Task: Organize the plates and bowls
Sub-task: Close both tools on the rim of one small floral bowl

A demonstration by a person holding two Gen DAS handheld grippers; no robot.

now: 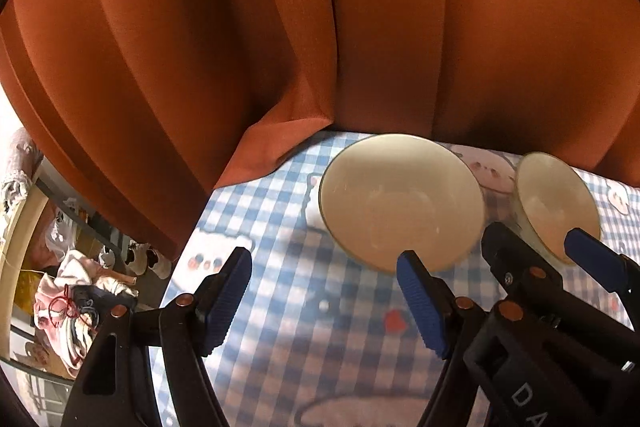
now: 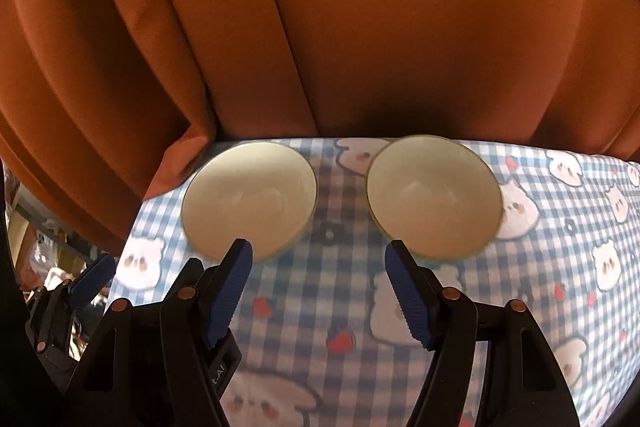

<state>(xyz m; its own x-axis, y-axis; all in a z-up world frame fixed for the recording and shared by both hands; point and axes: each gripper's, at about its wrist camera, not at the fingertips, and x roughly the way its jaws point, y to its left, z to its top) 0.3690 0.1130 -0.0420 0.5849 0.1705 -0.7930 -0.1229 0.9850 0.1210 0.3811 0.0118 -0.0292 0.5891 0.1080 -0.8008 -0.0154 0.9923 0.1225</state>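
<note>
Orange curtain hangs in folds behind the counter, which carries a blue-and-white checked cloth printed with cartoon animals.

Left wrist view: left tongs stand apart, blue pads bare, nothing between them, only checked cloth below. Left bowl, cream, empty, sits on the counter near the curtain, just beyond the right-hand pad. Right bowl stands beside it, apart from it. Right tongs enter at the right edge, jaws spread, in front of that bowl's near rim; contact cannot be told. Clutter of cloth and bags lies on the floor at lower left.

Right wrist view: curtain fills the top. Right tongs are spread wide, holding nothing, aimed at the gap between the left bowl and right bowl. Both bowls sit upright on the counter, apart from each other. Left tongs show at lower left; jaw state unreadable here.
</note>
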